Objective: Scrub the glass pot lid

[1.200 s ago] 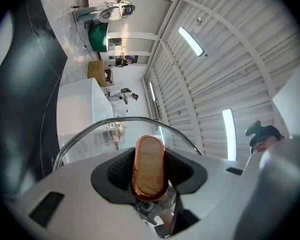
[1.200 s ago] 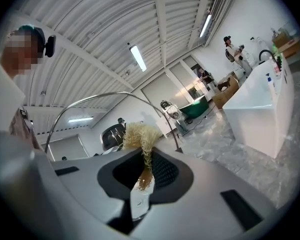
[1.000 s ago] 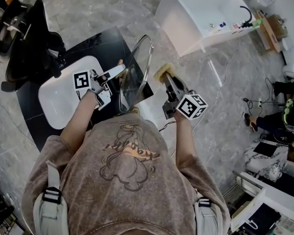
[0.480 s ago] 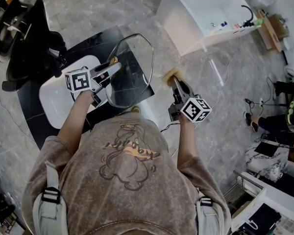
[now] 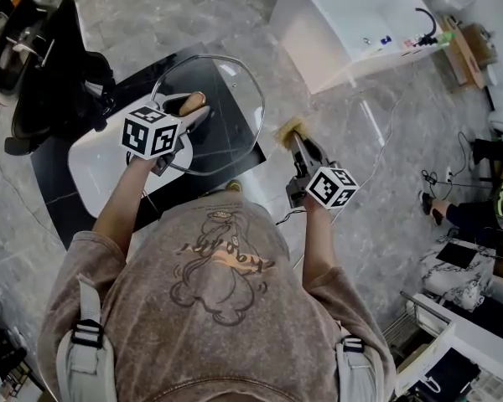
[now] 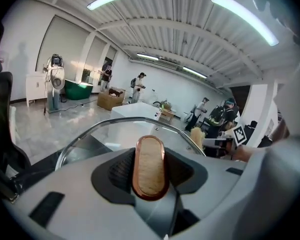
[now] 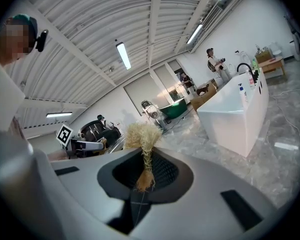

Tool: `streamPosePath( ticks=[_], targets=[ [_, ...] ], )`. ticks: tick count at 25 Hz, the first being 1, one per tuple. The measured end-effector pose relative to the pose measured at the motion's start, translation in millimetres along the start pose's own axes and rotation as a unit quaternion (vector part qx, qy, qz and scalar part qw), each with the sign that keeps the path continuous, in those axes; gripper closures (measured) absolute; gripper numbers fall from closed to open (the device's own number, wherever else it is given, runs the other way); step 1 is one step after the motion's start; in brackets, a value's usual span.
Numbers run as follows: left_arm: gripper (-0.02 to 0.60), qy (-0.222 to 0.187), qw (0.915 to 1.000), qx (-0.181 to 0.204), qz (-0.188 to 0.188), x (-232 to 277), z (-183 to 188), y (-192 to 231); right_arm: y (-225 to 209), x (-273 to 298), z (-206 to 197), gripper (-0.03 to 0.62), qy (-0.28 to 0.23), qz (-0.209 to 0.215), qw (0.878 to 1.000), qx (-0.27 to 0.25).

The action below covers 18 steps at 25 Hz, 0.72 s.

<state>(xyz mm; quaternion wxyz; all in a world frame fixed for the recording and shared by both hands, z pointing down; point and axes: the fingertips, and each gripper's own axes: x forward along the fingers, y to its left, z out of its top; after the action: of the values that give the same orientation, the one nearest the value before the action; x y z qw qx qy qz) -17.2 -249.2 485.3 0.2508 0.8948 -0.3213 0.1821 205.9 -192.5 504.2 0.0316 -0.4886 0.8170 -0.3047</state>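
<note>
above the black stone surface [image 5: 63, 216], the round metal-rimmed glass pot lid [image 5: 226, 99] hangs roughly flat in the air. the left claw [image 5: 189, 114] is clamped on its copper-edged wooden knob [image 6: 150, 166]. the right claw [image 7: 144, 176] pinches a straw-coloured fibre scrubber [image 7: 141, 134], apart from the glass. scrubbing strokes on this face look yet to be made.

The head view looks steeply down from above the person [image 5: 222, 308]. Cameras on the left gripper [image 5: 190, 110] and right gripper [image 5: 291, 132] sit close behind the jaws, facing almost level; all probably share the white counter [image 5: 344, 32].
</note>
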Motion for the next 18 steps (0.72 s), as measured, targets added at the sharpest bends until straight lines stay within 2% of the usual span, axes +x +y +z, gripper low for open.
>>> streamPosePath(
  ticks=[7, 18],
  targets=[
    [0.4, 0.032, 0.9993, 0.018, 0.01, 19, -16, 1, 6, 5, 0, 0.549, -0.005, 0.006, 1.0, 0.004],
    [0.4, 0.121, 0.9916, 0.034, 0.03, 69, -75, 16, 12, 13, -8, 0.549, 0.002, 0.014, 1.0, 0.008]
  ],
)
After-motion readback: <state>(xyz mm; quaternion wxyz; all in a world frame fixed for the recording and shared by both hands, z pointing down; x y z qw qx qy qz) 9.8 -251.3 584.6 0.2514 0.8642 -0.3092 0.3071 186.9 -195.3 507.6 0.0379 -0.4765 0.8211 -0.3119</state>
